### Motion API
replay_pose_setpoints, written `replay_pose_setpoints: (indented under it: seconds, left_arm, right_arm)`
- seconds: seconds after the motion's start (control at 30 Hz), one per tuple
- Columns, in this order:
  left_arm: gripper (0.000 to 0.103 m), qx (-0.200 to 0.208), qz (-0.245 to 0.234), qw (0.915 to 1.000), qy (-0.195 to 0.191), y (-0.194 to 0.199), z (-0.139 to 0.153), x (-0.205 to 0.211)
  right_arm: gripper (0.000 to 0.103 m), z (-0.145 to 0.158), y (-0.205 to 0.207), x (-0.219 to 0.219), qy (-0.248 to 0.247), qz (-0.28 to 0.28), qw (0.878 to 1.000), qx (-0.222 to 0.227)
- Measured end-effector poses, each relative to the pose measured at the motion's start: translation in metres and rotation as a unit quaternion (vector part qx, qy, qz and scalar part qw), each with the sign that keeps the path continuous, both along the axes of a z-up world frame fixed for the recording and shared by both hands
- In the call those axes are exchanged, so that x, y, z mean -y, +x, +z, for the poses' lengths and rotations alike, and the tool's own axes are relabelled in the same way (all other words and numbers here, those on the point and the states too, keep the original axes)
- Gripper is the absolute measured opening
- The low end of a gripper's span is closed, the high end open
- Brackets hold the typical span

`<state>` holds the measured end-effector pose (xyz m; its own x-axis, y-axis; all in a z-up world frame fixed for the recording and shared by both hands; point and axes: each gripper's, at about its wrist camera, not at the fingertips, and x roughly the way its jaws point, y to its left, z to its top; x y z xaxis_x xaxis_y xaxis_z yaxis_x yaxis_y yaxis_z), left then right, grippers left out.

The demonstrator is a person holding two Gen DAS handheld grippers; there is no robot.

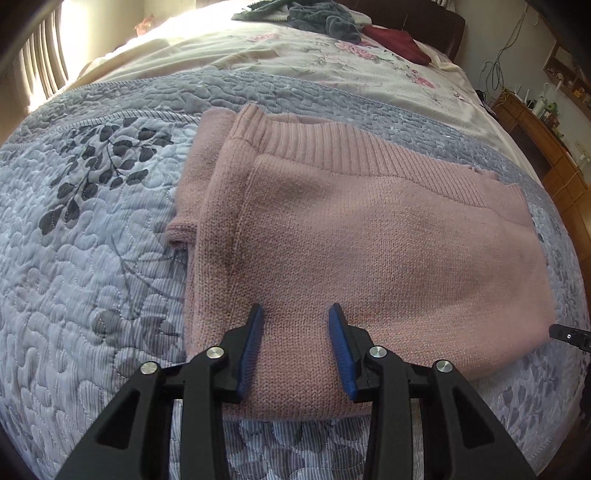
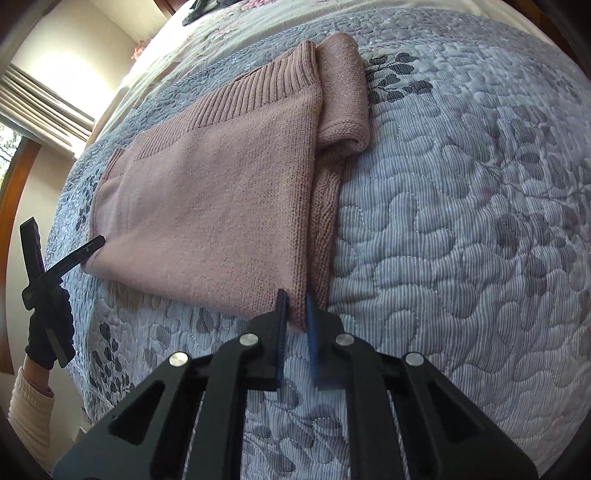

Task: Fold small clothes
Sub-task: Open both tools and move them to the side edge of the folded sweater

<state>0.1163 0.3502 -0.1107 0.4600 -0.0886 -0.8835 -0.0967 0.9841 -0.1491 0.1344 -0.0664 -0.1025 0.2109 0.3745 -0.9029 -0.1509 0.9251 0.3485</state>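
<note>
I see the pink knit sweater point(image 1: 332, 229) lying folded into a rough rectangle on the blue-grey quilted bedspread point(image 1: 85, 280), filling the centre of the left wrist view; its ribbed band runs along the upper edge, and a folded sleeve sticks out at its left side. My left gripper point(image 1: 297, 350) sits at the bottom centre of that frame with its blue-padded fingers spread apart over the near edge of the sweater, nothing between them. In the right wrist view the sweater point(image 2: 221, 199) lies left of centre; my right gripper point(image 2: 295, 325) at the bottom centre has its fingers drawn close, pinching the sweater's near corner edge between the pads. At the left edge of that frame a dark-gloved hand point(image 2: 50, 332) with a cream sleeve holds the other gripper, whose fingertip touches the sweater's far corner. More clothes point(image 1: 321, 16) lie heaped at the top of the left wrist view, well apart.
</note>
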Motion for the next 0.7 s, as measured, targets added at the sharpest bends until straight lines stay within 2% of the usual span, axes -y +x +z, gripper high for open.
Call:
replay_pose_setpoints:
  seconds: [0.07,0.17,0.23,0.3,0.37,0.53,0.7]
  left_arm:
    - [0.037,-0.001,0.001,1.0,0.0,0.001,0.001,0.0]
    - [0.038,-0.002,0.001,1.0,-0.006,0.004,0.01,0.002]
    - [0.045,0.012,-0.003,0.9999,-0.008,0.008,0.02,0.004]
    - [0.049,0.022,-0.004,0.9997,-0.009,0.016,0.029,0.008]
    - [0.049,0.025,-0.005,0.9996,-0.011,0.027,0.032,0.011]
    - [0.049,0.022,-0.007,0.9996,-0.015,0.052,0.03,0.019]
    - [0.049,0.009,-0.007,0.9997,-0.022,0.066,0.018,0.018]
  right_arm:
    - [0.011,0.003,0.002,-0.001,0.002,0.005,1.0,0.0]
    - [0.022,0.017,0.008,0.001,0.012,0.004,1.0,0.011]
    - [0.059,0.029,0.019,0.006,0.018,-0.008,0.999,0.026]
    - [0.061,0.037,0.034,0.012,0.027,-0.021,0.999,0.036]
    - [0.063,0.036,0.053,0.02,0.051,-0.034,0.998,0.027]
    - [0.063,0.012,0.095,0.028,0.072,-0.052,0.996,-0.011]
    - [0.064,-0.012,0.114,0.028,0.09,-0.056,0.994,-0.034]
